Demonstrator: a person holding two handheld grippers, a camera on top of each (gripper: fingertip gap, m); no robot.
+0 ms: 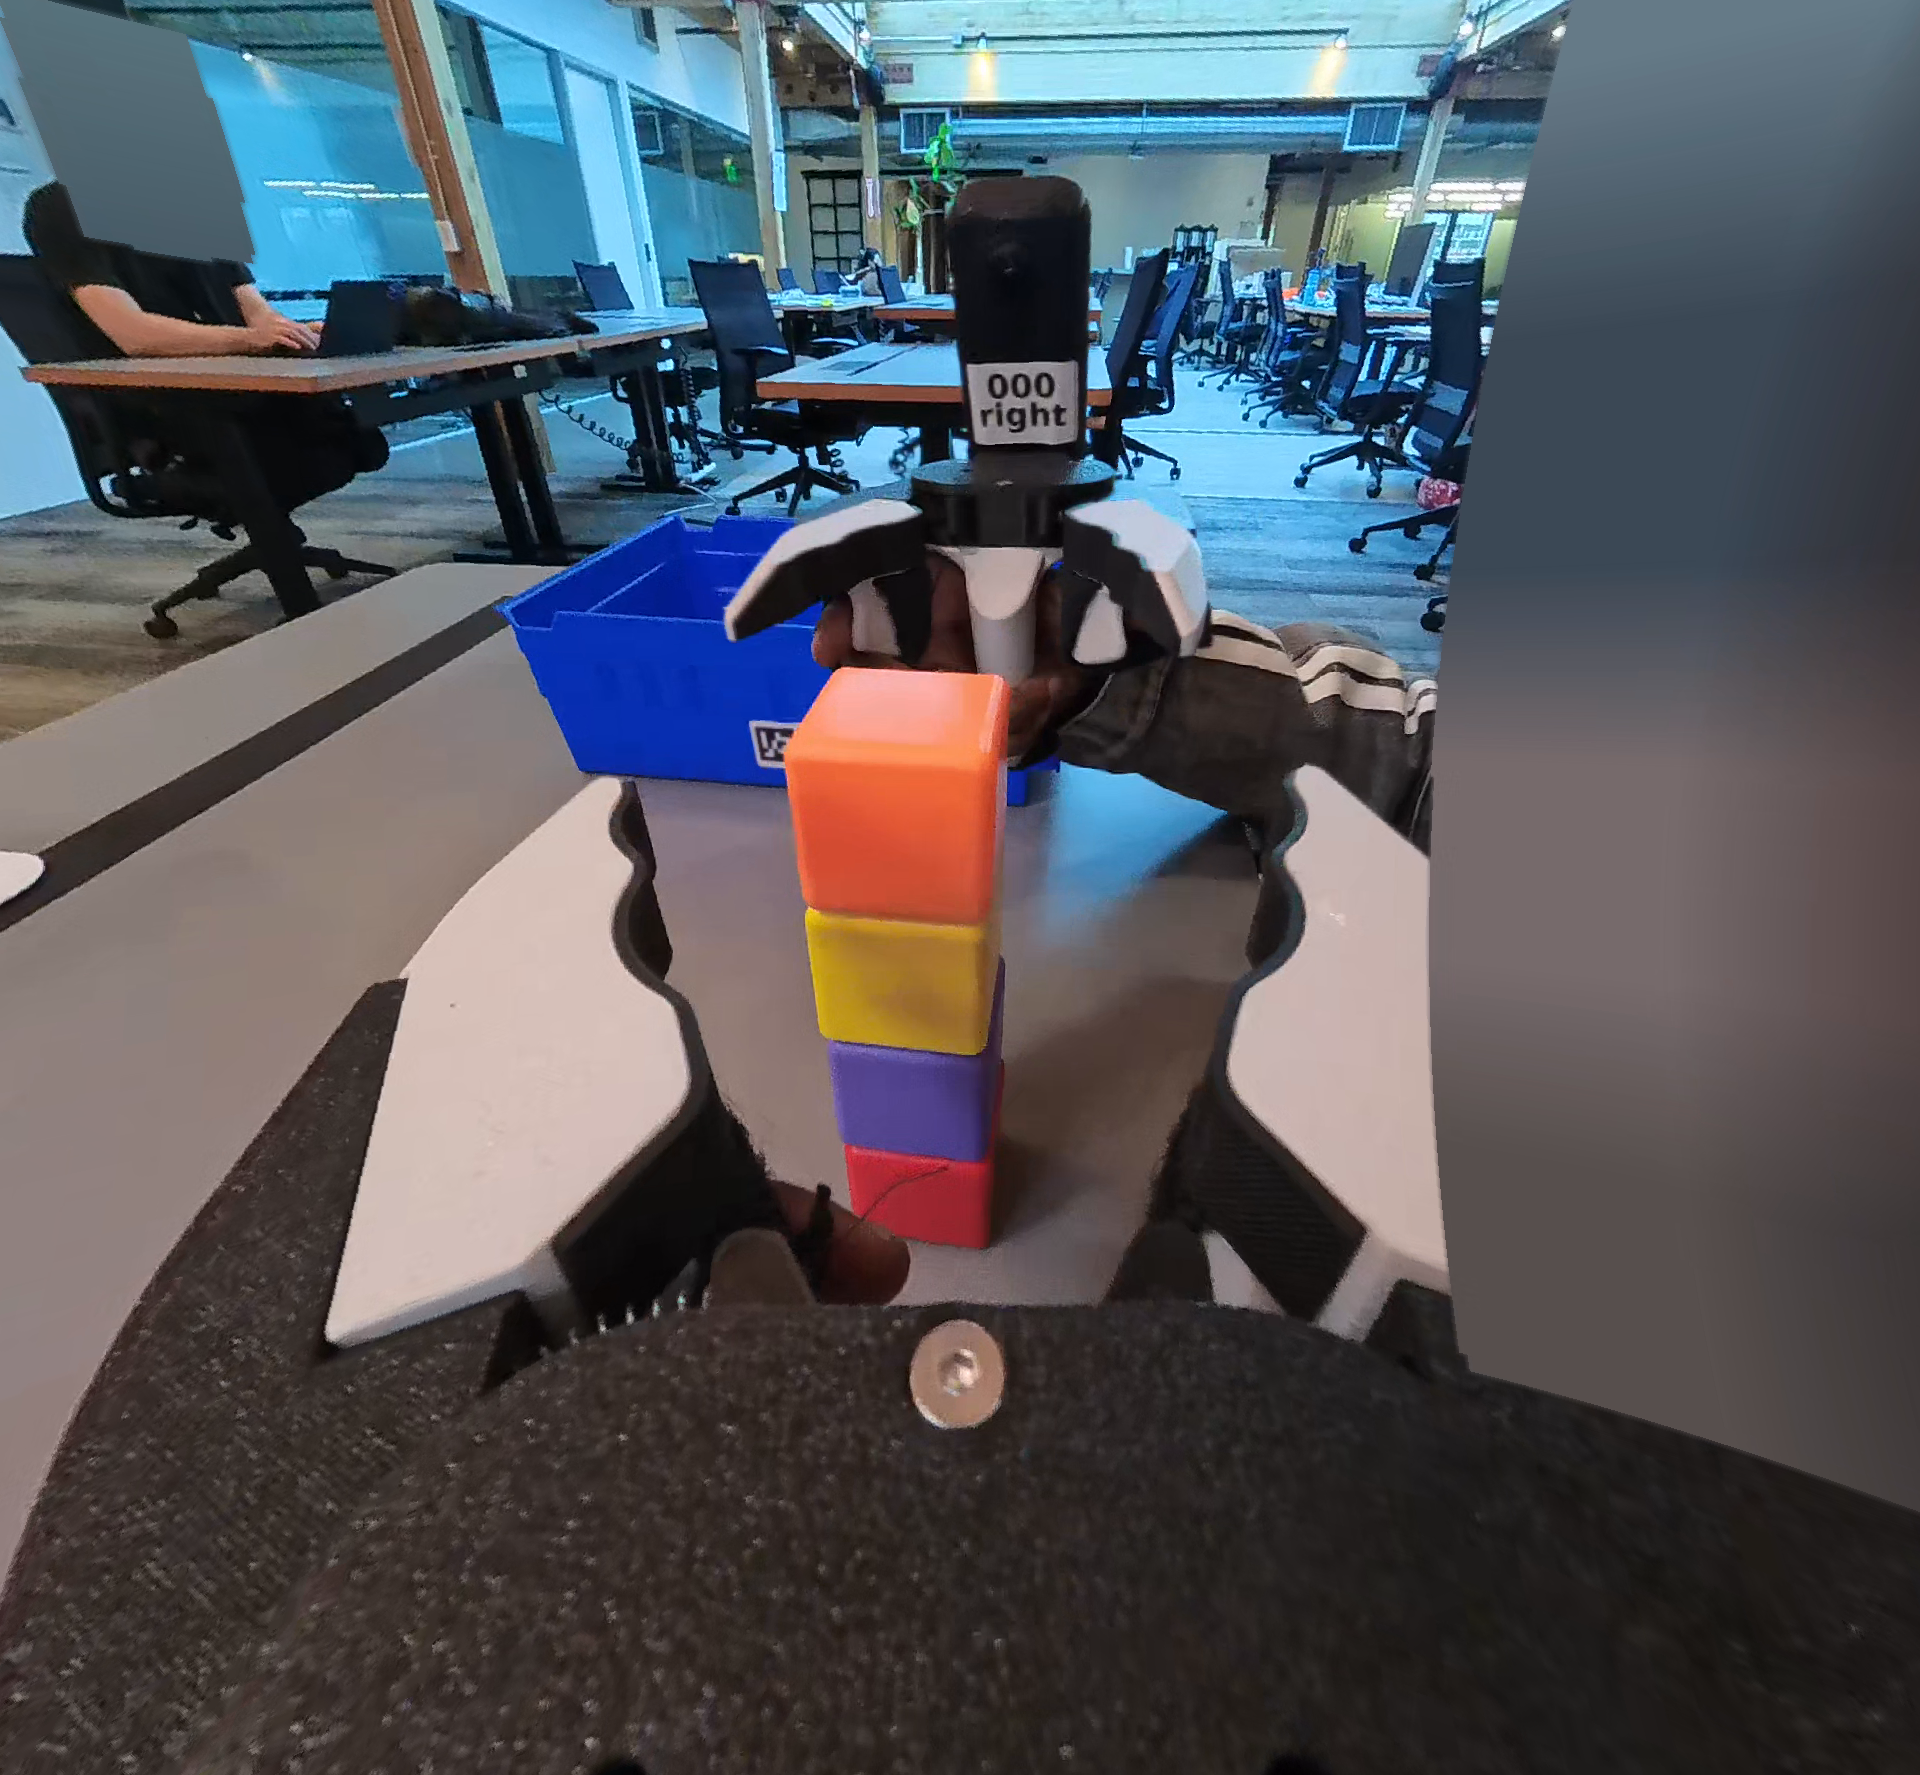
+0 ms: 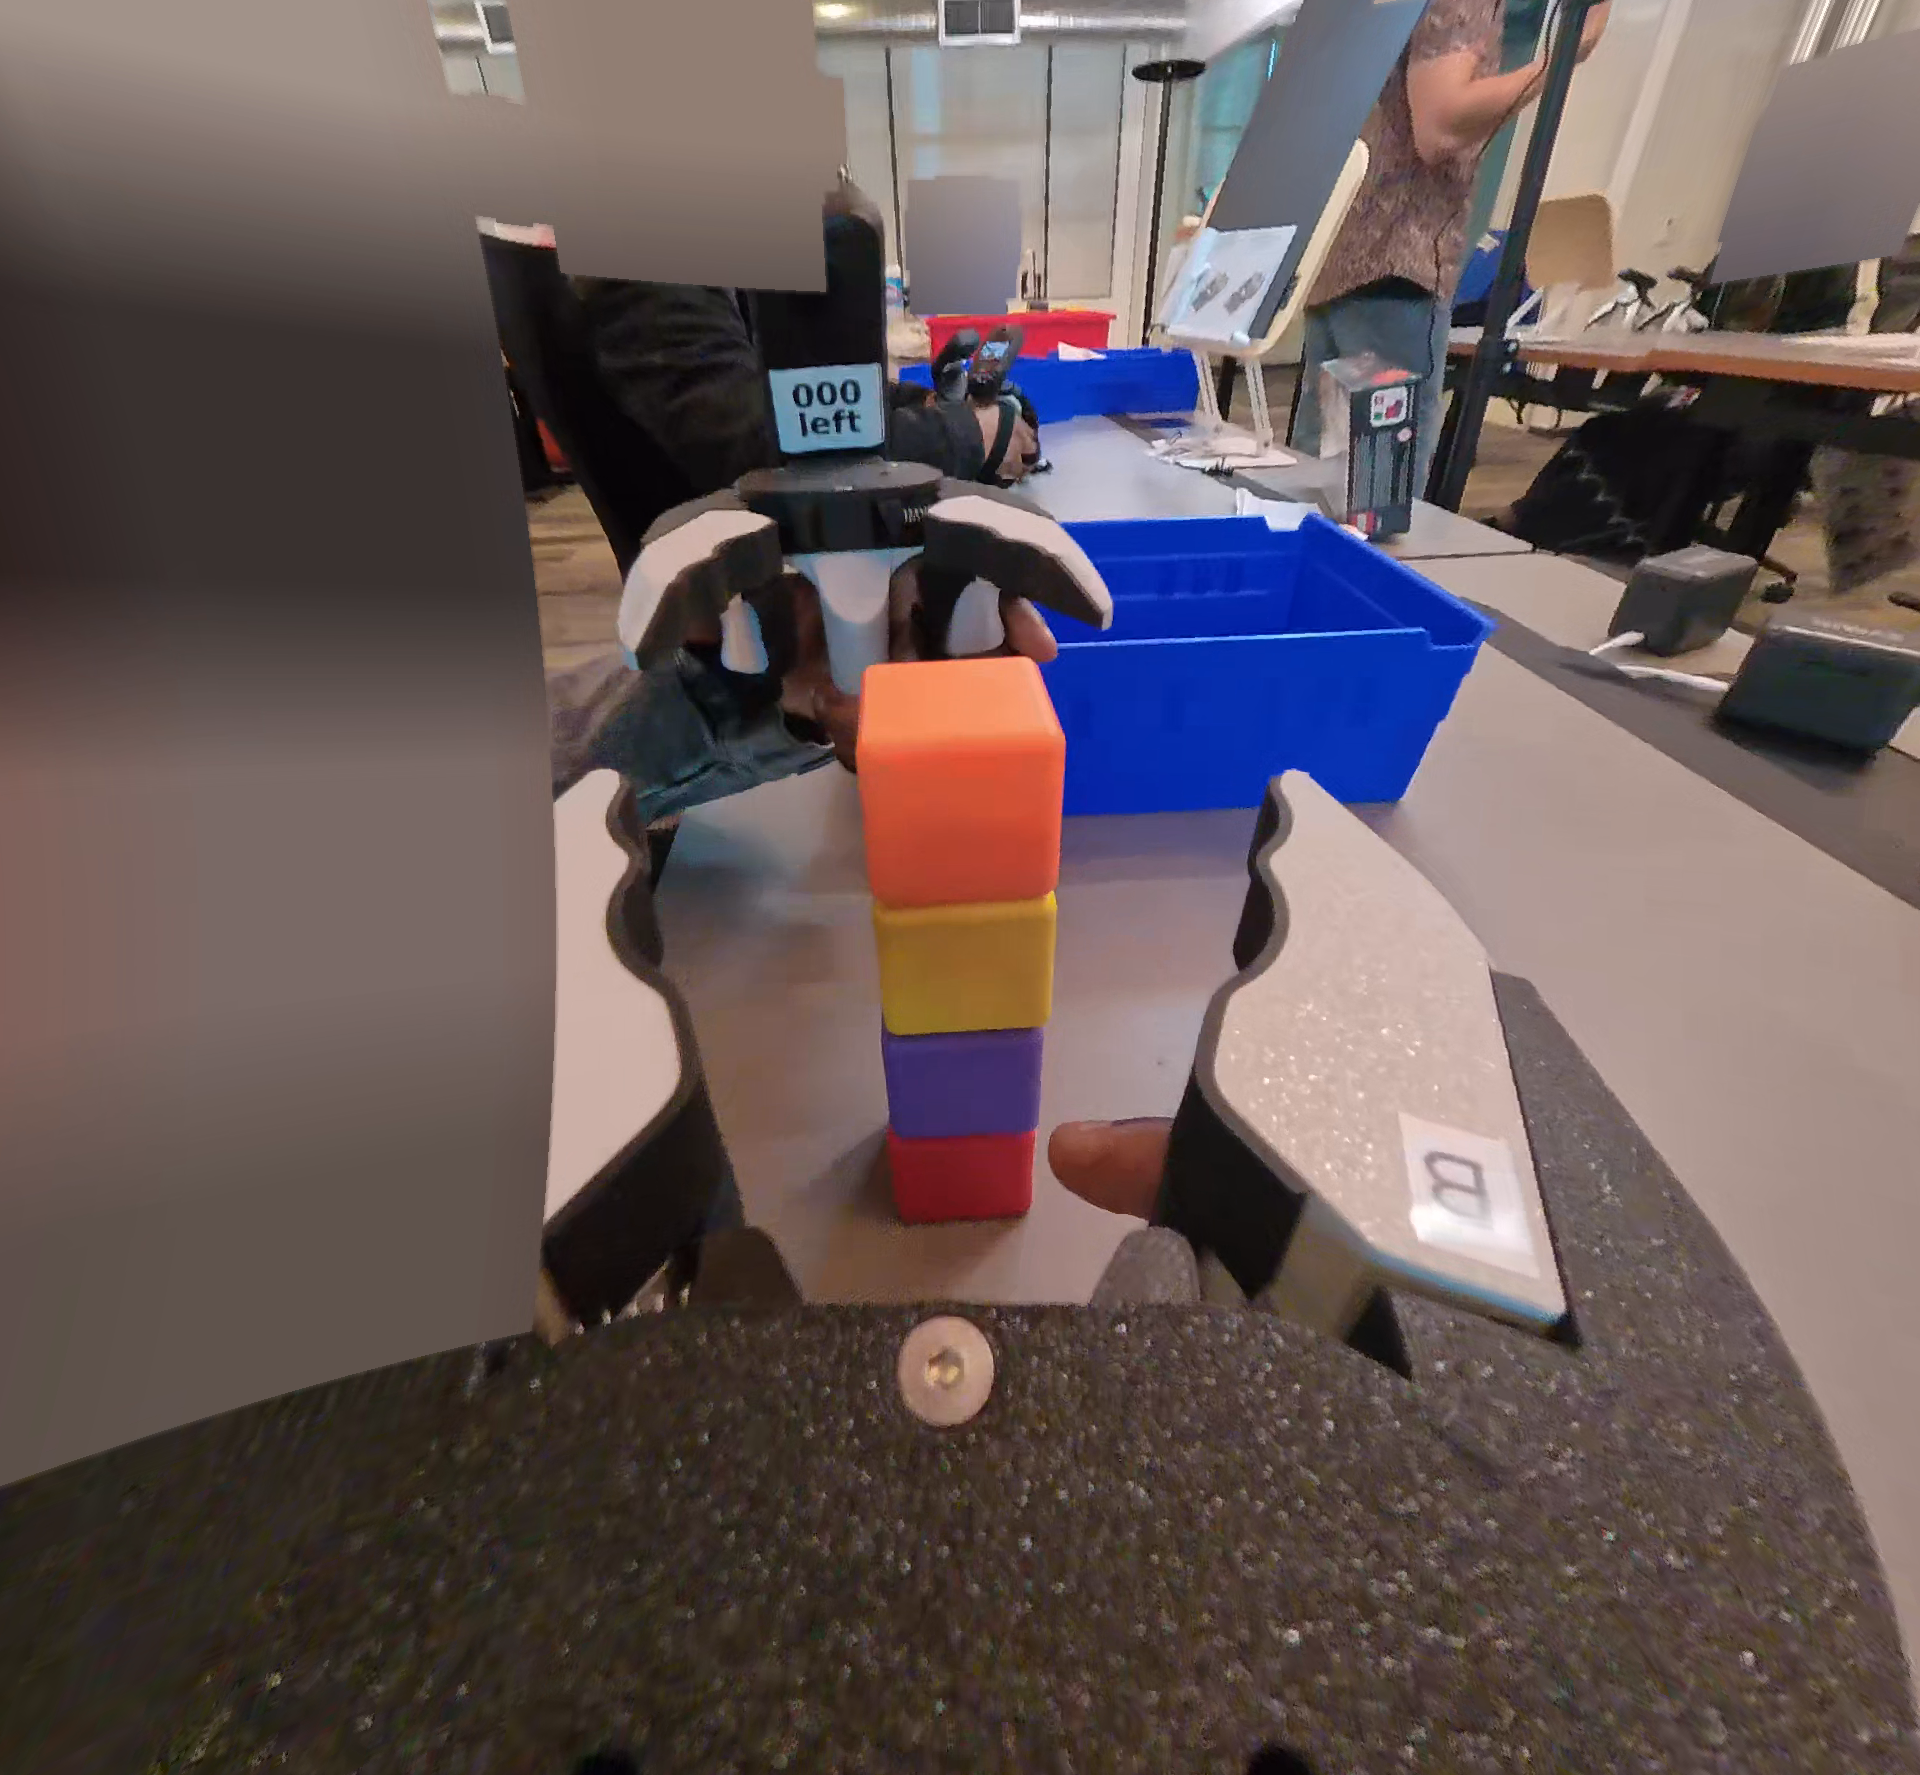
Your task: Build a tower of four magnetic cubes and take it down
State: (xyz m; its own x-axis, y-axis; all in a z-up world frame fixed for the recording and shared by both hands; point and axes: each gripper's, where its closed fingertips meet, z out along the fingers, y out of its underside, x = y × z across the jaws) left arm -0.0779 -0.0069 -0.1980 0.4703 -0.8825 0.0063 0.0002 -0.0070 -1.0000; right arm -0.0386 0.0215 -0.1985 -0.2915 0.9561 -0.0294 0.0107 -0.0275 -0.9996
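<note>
Red cube (image 1: 920, 1195) base behind a fingertip (image 1: 852, 1258)

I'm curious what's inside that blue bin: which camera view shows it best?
The right wrist view: the blue bin shows its open inside, with nothing visible in it. In the left wrist view the bin is partly hidden behind the orange cube and right gripper.

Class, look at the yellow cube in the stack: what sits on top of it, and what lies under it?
An orange cube sits on the yellow cube. Under it come a purple cube, then a red cube on the table. The touching faces are hidden.
</note>
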